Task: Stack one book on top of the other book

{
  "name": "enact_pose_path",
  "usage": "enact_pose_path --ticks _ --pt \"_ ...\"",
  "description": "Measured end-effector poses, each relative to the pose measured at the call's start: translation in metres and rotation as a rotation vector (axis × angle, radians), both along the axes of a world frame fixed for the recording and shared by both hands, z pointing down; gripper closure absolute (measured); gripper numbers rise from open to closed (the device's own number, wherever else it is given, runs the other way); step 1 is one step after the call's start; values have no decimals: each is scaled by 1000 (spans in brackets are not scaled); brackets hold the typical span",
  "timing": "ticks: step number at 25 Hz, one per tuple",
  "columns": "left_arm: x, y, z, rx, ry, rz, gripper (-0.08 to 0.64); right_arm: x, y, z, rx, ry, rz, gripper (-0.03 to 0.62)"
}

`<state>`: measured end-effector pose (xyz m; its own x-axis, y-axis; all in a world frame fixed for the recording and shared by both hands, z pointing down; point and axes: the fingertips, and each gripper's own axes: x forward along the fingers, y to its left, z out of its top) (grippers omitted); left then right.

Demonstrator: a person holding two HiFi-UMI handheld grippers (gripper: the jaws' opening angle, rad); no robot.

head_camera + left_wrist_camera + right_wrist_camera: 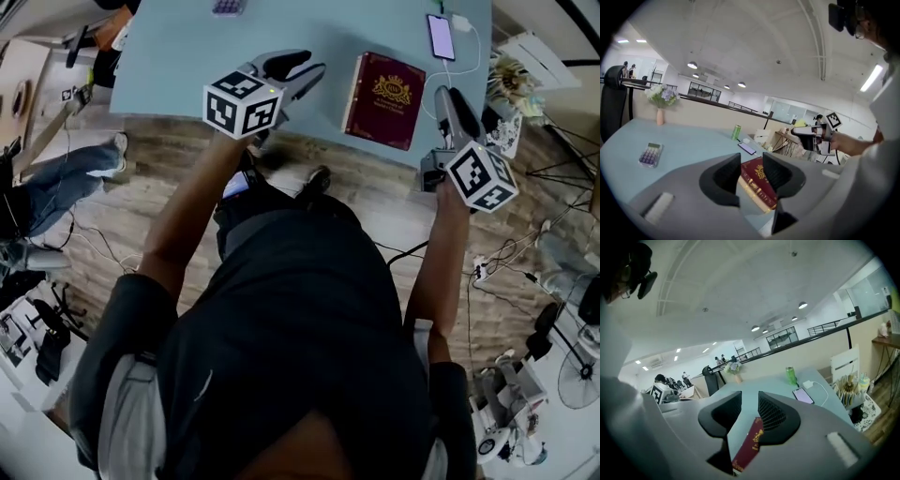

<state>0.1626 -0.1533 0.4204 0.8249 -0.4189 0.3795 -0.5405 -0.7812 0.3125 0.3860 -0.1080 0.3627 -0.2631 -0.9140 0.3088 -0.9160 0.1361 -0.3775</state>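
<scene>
A dark red book (384, 98) with a gold crest lies on the pale blue table (187, 56), near its front edge. From above I see only this one cover. In the left gripper view the red book (759, 180) shows a gilt page edge and a thick side; I cannot tell whether a second book lies under it. My left gripper (302, 71) is open just left of the book, holding nothing. My right gripper (448, 96) is open just right of it, also holding nothing. Beyond each gripper's jaws, left gripper (751, 161) and right gripper (750, 401), the book shows.
A phone (441, 36) on a white charging cable lies at the back right. A calculator (228, 7) sits at the far edge. A green can (736, 132) and a flower vase (660, 101) stand further back. The table's front edge runs just below both grippers.
</scene>
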Motion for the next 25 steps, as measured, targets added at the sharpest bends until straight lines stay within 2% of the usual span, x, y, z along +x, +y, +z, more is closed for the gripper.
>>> enact_pose_path --ticks 9,14,21,25 --pt "-41 11 -74 191 -17 -4 383 -45 21 -106 213 62 -128 485" --pt "-58 30 -107 255 1 -1 383 -76 43 -151 246 177 -212 486" --pt "-89 45 -146 366 -22 -32 383 -104 65 -192 321 217 -262 486" --pt "-105 54 -163 395 -7 -59 383 -116 73 -202 337 246 -278 488"
